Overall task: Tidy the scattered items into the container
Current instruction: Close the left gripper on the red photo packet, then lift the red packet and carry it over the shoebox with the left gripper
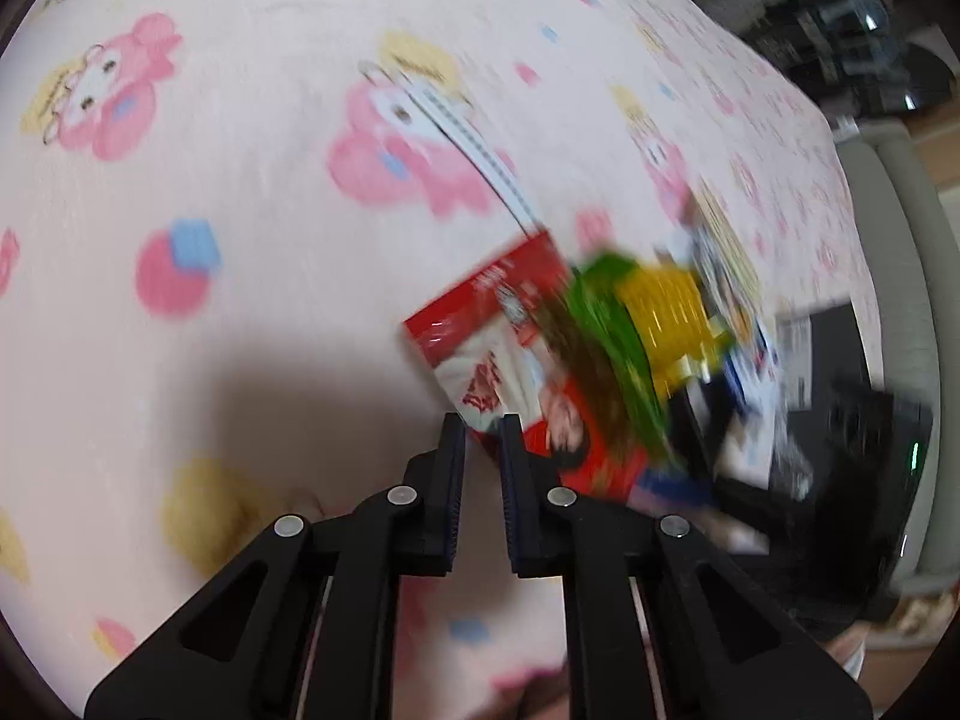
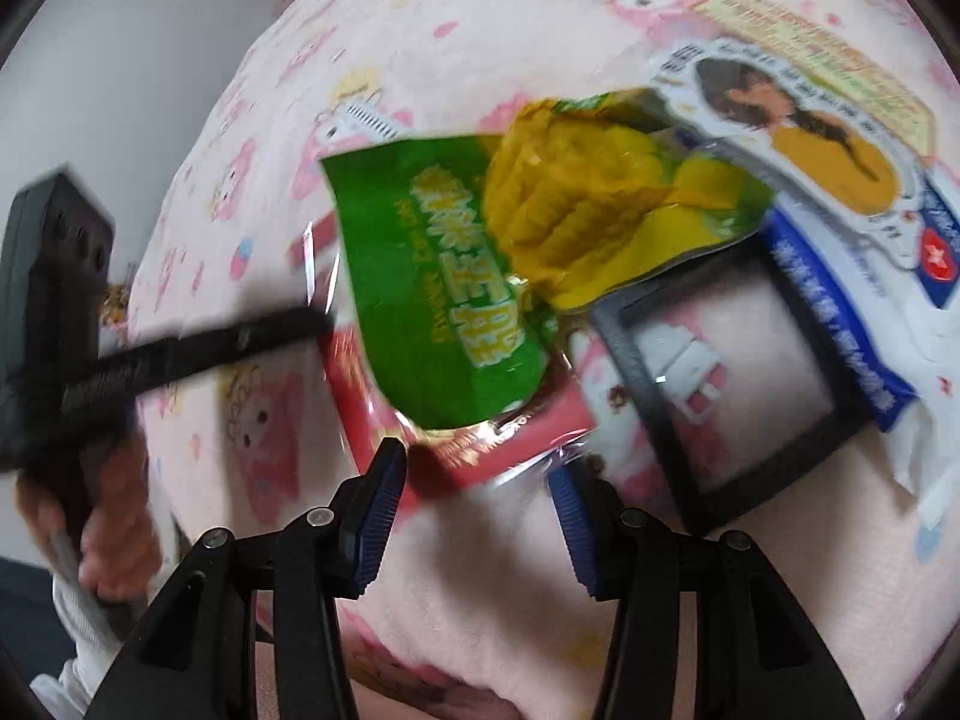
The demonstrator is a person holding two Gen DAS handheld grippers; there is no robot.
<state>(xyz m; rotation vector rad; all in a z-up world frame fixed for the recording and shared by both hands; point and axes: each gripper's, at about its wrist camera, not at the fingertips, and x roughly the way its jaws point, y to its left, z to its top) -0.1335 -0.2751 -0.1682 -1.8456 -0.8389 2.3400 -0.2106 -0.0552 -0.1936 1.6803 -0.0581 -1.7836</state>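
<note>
A red snack packet (image 1: pixel 510 360) lies on the pink cartoon blanket (image 1: pixel 240 210), partly under a green and yellow corn packet (image 1: pixel 636 312). My left gripper (image 1: pixel 483 426) is shut on the red packet's near corner. In the right wrist view the corn packet (image 2: pixel 480 252) lies over the red packet (image 2: pixel 528 438) and over the rim of a black open frame container (image 2: pixel 774 468). A white adapter (image 2: pixel 684 360) lies inside the container. A white and blue packet (image 2: pixel 840 180) rests on its far side. My right gripper (image 2: pixel 474 468) is open, just short of the red packet.
A white comb-like strip (image 1: pixel 462 132) lies on the blanket beyond the packets. The left gripper's arm and the hand that holds it (image 2: pixel 114 516) cross the left of the right wrist view. The bed's edge and dark furniture (image 1: pixel 864 60) lie at the right.
</note>
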